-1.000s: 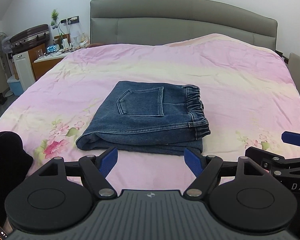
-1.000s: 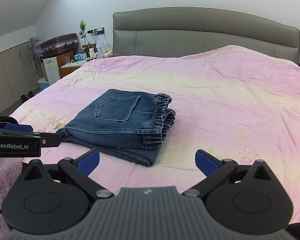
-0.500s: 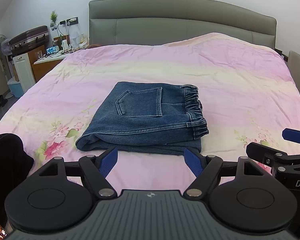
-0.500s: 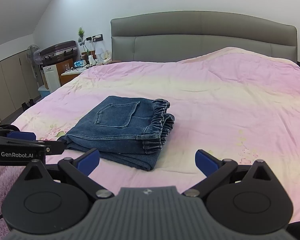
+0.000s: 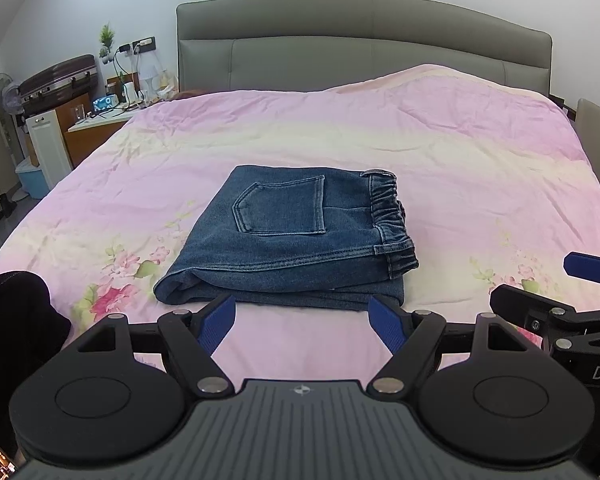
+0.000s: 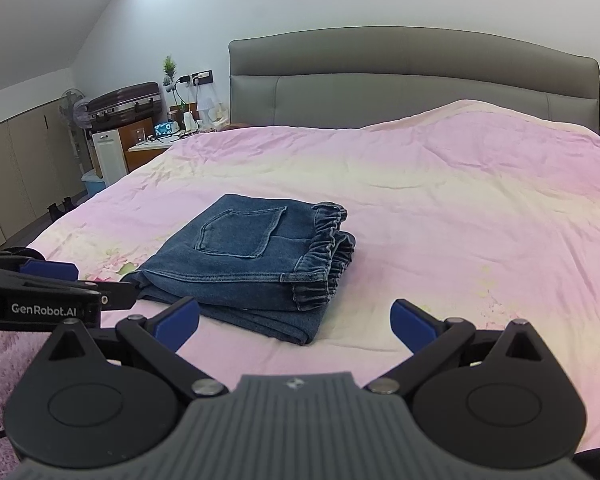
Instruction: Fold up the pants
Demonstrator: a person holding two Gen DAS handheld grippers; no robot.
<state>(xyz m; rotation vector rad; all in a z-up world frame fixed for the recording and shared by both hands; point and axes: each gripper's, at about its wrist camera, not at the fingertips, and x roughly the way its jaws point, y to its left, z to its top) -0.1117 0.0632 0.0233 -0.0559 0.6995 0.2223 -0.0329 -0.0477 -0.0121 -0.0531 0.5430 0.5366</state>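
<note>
Blue denim pants (image 5: 288, 240) (image 6: 256, 256) lie folded in a compact rectangle on the pink bedspread, back pocket up and elastic waistband to the right. My left gripper (image 5: 304, 320) hovers open just short of their near edge, with nothing between its blue pads. My right gripper (image 6: 296, 320) is open too, held back from the pants' near right corner and empty. Each gripper shows at the edge of the other's view: the right gripper (image 5: 572, 280) and the left gripper (image 6: 60, 280).
The pink floral bedspread (image 5: 440, 168) covers a wide bed with a grey padded headboard (image 5: 360, 52). A cluttered nightstand (image 5: 104, 120), a suitcase (image 5: 56, 80) and a fan stand left of the bed. A dark garment (image 5: 16, 320) lies at the near left.
Both grippers have drawn back and lifted slightly from the folded pants, the right one most. Both stayed open. The pants have not moved.
</note>
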